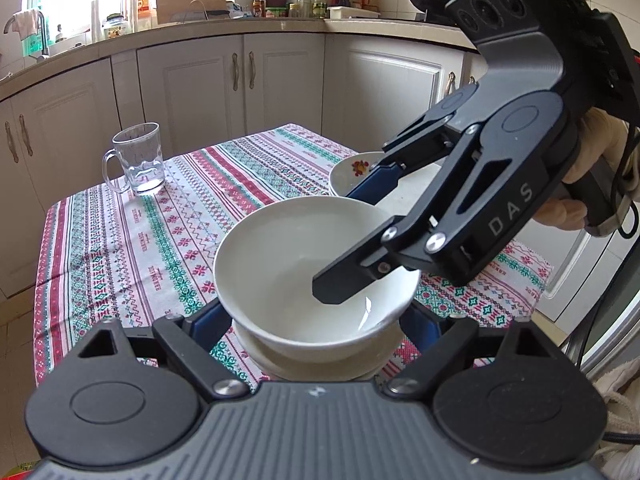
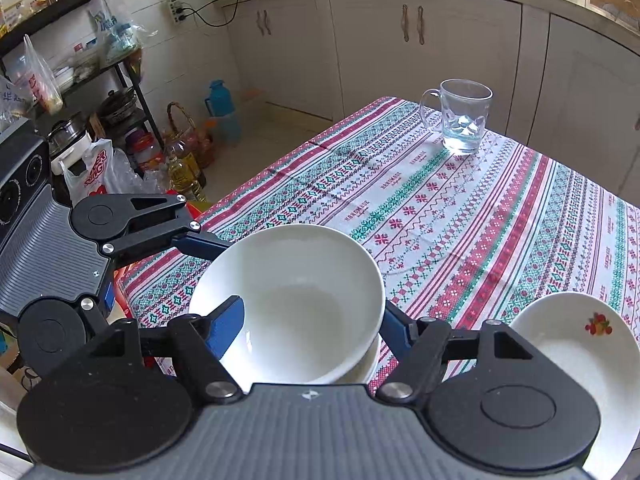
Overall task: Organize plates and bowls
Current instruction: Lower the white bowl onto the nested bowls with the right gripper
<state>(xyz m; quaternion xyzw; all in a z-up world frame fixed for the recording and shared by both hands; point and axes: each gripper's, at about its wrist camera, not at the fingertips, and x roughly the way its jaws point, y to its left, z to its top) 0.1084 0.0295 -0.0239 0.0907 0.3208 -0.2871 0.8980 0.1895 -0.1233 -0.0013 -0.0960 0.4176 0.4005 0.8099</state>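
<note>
A white bowl (image 1: 280, 248) (image 2: 300, 280) sits tilted inside a second white bowl (image 1: 320, 364) (image 2: 370, 364) near the table's front edge. My left gripper (image 1: 314, 320) has its blue pads against both sides of the lower bowl; one of its fingers (image 2: 200, 243) shows behind the top bowl. My right gripper (image 1: 344, 244) (image 2: 312, 308) straddles the top bowl's wall. One finger is inside the bowl and the other outside, with a wide gap between them. A shallow plate with a fruit motif (image 1: 352, 172) (image 2: 580, 344) lies beside the bowls.
A glass mug (image 1: 138, 160) (image 2: 464, 120) stands at the far corner of the patterned tablecloth (image 1: 132, 248) (image 2: 480, 220). White cabinets surround the table. A rack, bags and bottles crowd the floor (image 2: 132, 152) past the table's edge. A gloved hand (image 1: 592, 160) holds the right gripper.
</note>
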